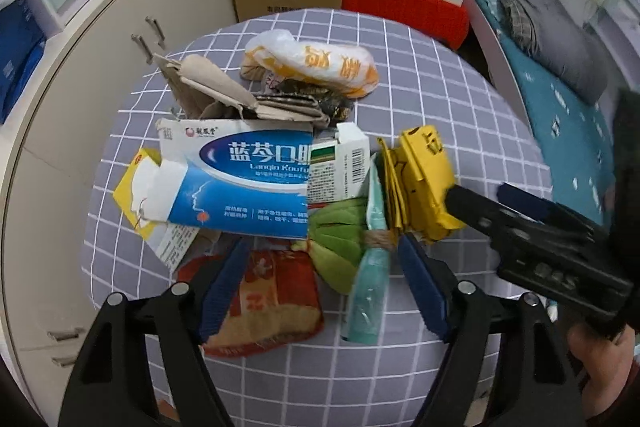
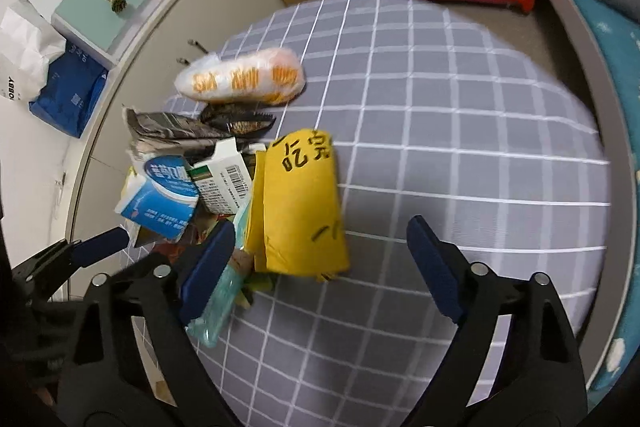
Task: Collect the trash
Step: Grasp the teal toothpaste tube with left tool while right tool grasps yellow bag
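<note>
Piled toward the left edge of the checked table [image 2: 460, 115], clear of its bare right side: trash heaped for one sweep. Biggest, blue medicine box [image 1: 240, 179]; then yellow paper [image 2: 298, 203], green wrapper [image 1: 340, 243]. Left gripper [image 1: 324, 291] spread apart astride the wrapper, clamping nothing. Right gripper [image 2: 320, 267] likewise wide, framing the yellow paper, untouched.

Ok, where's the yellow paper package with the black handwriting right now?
The yellow paper package lies on the checked tablecloth at the right edge of the trash pile, beside the white barcode box, in both views.
</note>
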Demonstrator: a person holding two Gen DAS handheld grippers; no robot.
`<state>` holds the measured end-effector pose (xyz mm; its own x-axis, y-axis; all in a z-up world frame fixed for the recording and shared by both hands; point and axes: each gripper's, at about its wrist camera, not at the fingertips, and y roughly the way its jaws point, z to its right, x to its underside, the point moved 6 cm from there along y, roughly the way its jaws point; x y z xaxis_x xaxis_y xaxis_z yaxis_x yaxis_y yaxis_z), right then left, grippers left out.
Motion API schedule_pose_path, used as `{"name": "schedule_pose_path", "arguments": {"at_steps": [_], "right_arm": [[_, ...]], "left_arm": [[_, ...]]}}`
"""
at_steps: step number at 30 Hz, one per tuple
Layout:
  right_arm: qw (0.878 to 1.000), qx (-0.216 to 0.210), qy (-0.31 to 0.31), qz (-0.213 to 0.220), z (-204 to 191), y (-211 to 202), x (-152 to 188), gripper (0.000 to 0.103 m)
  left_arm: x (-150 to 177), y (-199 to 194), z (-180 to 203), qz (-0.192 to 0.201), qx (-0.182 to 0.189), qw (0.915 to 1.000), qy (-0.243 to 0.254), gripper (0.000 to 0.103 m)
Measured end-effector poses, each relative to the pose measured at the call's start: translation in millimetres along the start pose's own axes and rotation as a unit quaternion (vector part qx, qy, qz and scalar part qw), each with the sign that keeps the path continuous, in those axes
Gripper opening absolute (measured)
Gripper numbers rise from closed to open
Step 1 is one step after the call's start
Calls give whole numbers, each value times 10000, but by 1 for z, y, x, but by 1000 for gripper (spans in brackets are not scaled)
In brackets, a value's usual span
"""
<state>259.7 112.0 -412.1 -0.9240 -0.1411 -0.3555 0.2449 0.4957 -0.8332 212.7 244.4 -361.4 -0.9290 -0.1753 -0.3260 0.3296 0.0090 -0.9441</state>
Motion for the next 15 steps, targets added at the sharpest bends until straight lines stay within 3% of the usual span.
{"name": "schedule_pose_path", "arguments": {"at_steps": [2,3,4,11,15], "right_arm": [[9998,-96,78,-161,1,14,3,69],[9993,-178,161,-286,3,21,6,41],[9987,-236,270,-366,5,24,9,34],[9985,252,448,-168,43,-9,18,32],[9975,345,608,-82,64,-18,22,32]], "left_arm": [[1,7,1,-62,9,9999,114,75],[1,11,4,-122,65,9997,190,73],[2,14,7,-165,104,9995,240,70],[5,37,40,-477,220,9959,738,60],[9,59,47,-734,-11,9928,947,40]]}}
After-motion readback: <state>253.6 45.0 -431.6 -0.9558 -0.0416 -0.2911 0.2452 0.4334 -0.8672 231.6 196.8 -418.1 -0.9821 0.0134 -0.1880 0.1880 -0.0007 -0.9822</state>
